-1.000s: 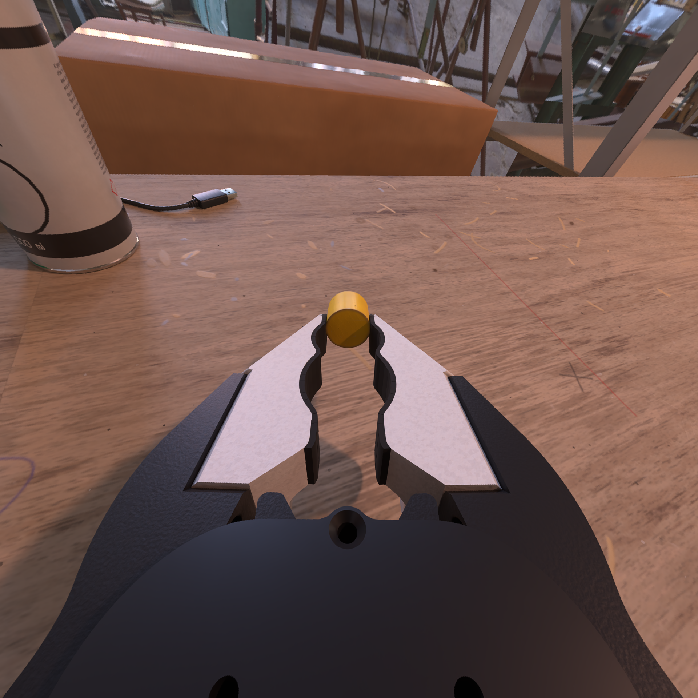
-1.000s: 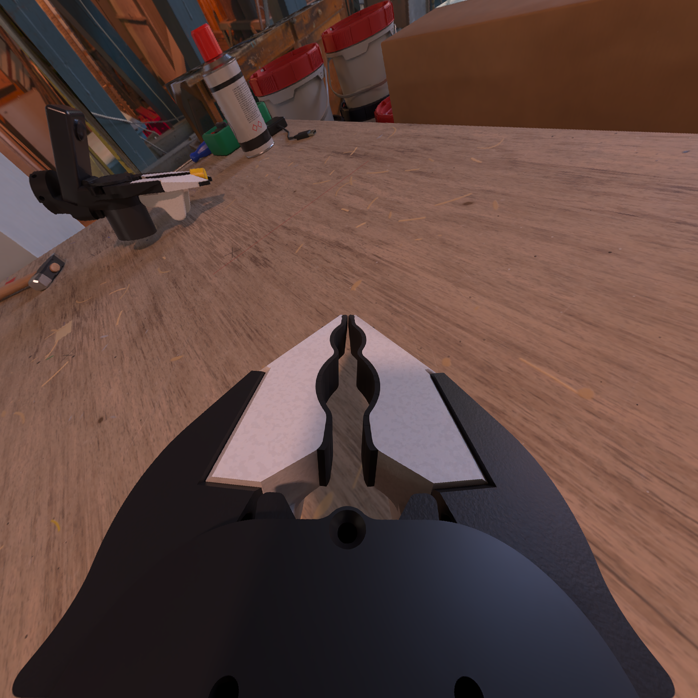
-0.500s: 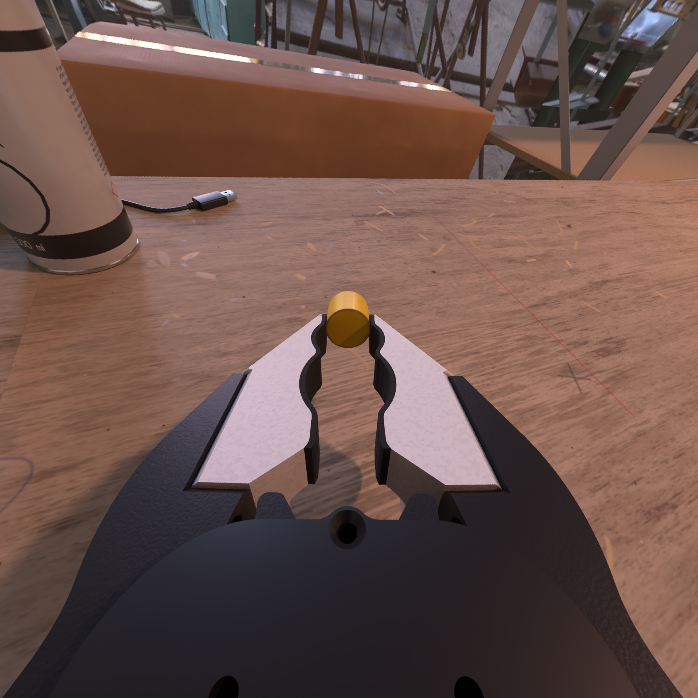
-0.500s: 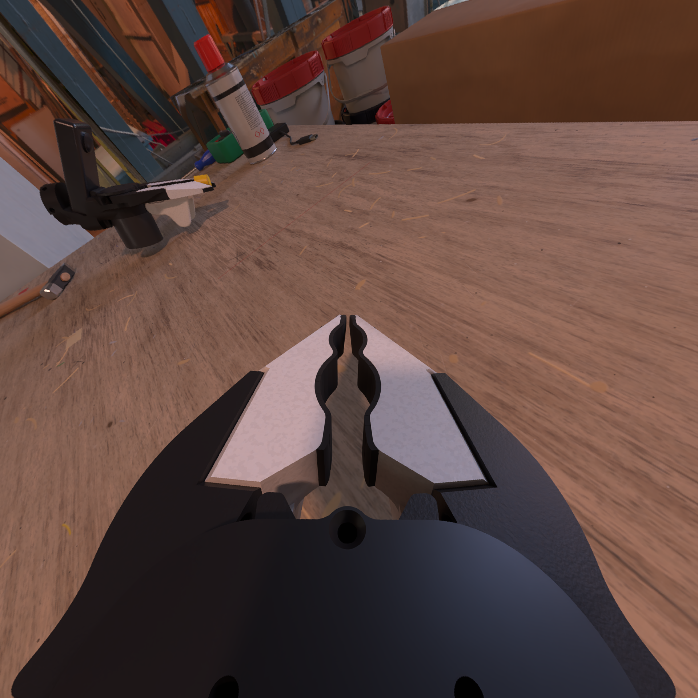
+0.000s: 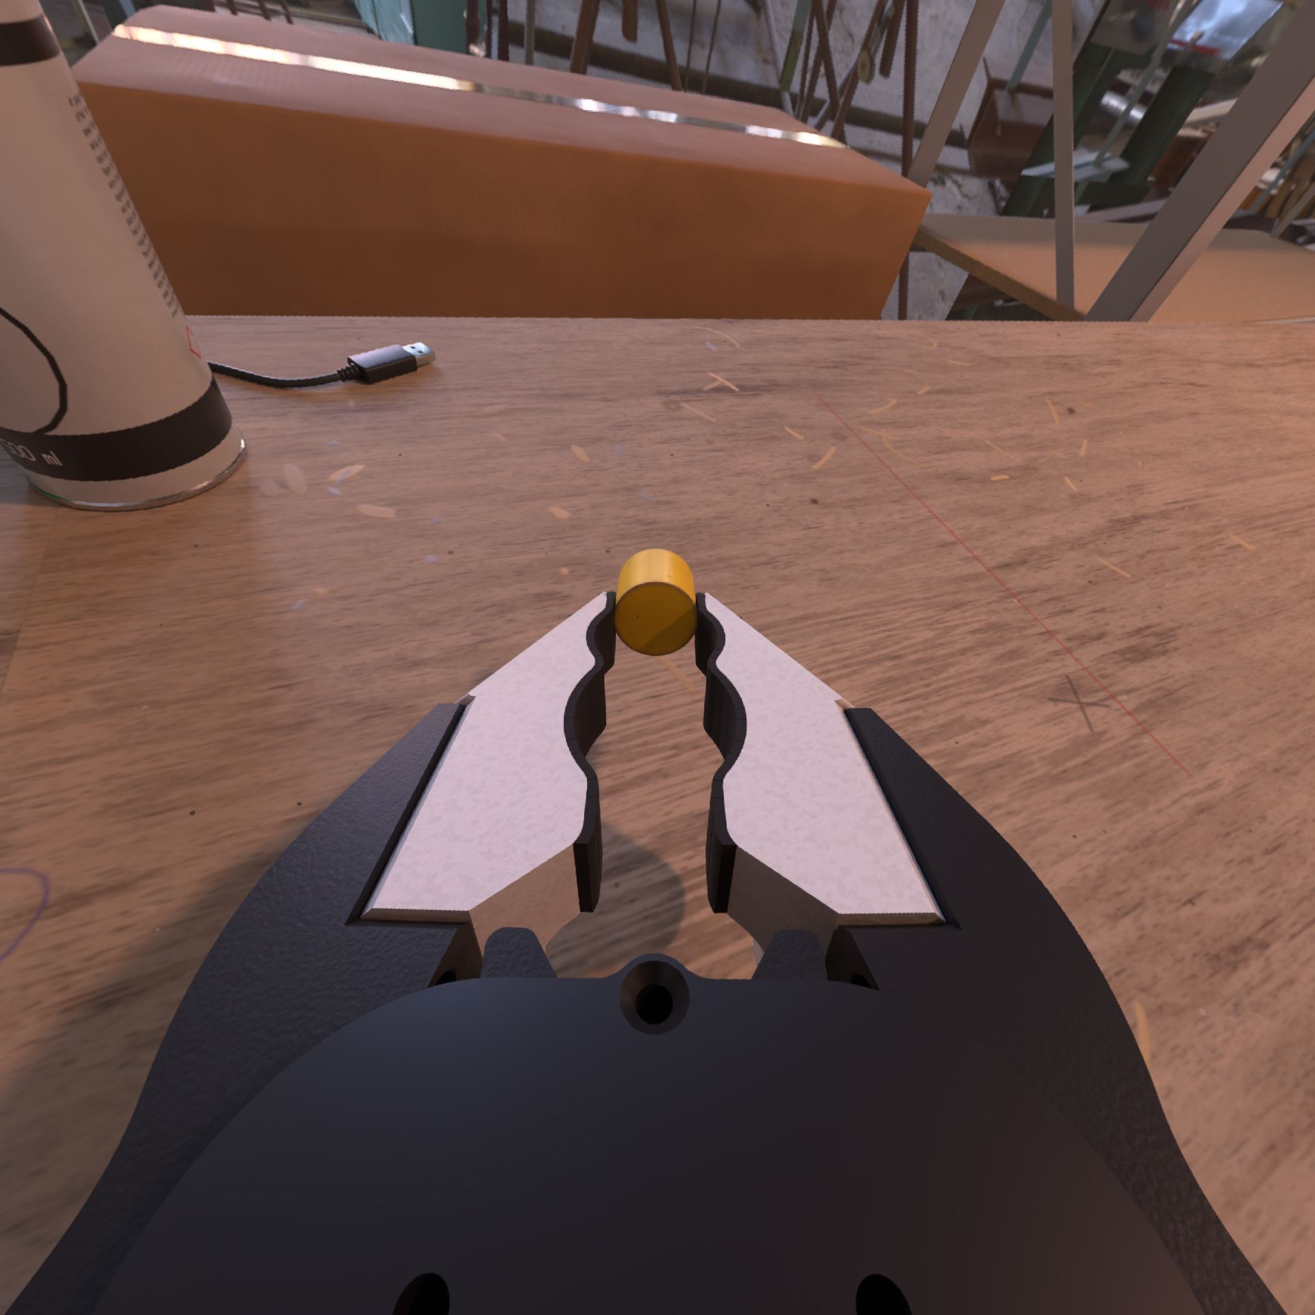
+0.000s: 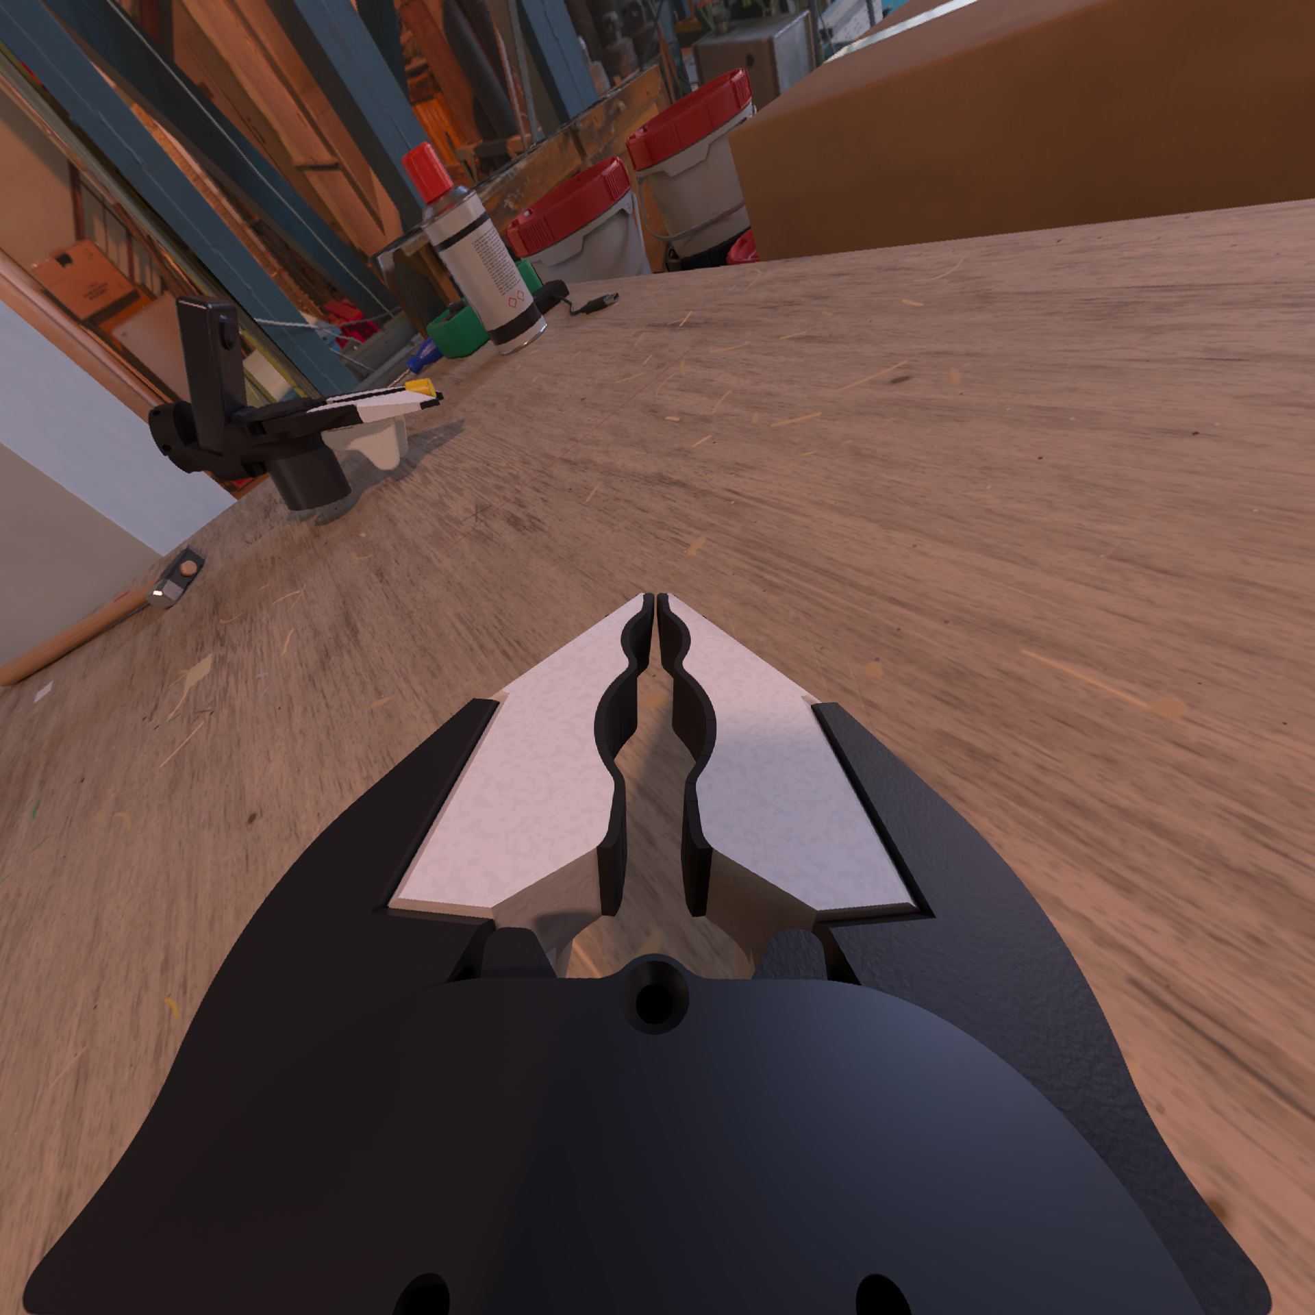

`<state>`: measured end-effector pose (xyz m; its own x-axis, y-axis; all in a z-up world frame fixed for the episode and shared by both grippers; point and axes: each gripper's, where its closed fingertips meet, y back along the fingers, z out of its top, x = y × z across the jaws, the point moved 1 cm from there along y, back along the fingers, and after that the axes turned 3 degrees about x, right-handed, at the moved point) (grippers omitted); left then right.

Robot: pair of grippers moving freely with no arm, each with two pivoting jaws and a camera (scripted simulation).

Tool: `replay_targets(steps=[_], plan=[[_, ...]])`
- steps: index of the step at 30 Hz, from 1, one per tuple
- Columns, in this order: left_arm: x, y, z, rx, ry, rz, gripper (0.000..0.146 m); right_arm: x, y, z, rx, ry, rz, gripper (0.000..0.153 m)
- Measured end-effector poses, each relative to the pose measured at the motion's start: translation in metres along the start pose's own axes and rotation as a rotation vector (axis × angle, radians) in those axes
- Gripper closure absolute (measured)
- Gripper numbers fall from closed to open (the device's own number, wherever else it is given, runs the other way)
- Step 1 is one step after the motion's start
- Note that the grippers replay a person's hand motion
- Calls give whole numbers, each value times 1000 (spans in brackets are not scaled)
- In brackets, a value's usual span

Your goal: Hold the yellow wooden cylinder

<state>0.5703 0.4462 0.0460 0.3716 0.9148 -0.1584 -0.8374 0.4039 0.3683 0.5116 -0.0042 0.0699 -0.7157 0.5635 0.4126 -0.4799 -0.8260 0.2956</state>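
My left gripper is shut on the yellow wooden cylinder, which lies on its side between the fingertips with its round end face toward the camera, held above the wooden table. In the right wrist view the left gripper shows far off at the left with the yellow cylinder at its tips, lifted over the table. My right gripper is shut and empty, low over the table.
A white spray can stands at the left, also in the right wrist view. A black USB cable lies beside it. A brown cardboard box stands behind the table. A hammer lies at the left edge, a green tape roll near the can.
The left gripper keeps its grip on the cylinder and has shifted slightly. The right gripper's view has swung, so the left gripper and can appear farther right and lower.
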Motion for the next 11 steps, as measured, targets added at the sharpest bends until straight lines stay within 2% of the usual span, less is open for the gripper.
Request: replay_targets(steps=[11], plan=[[-1,2,1,-20,-12,-9,125,2,-3,-2,18,34,-9,152]])
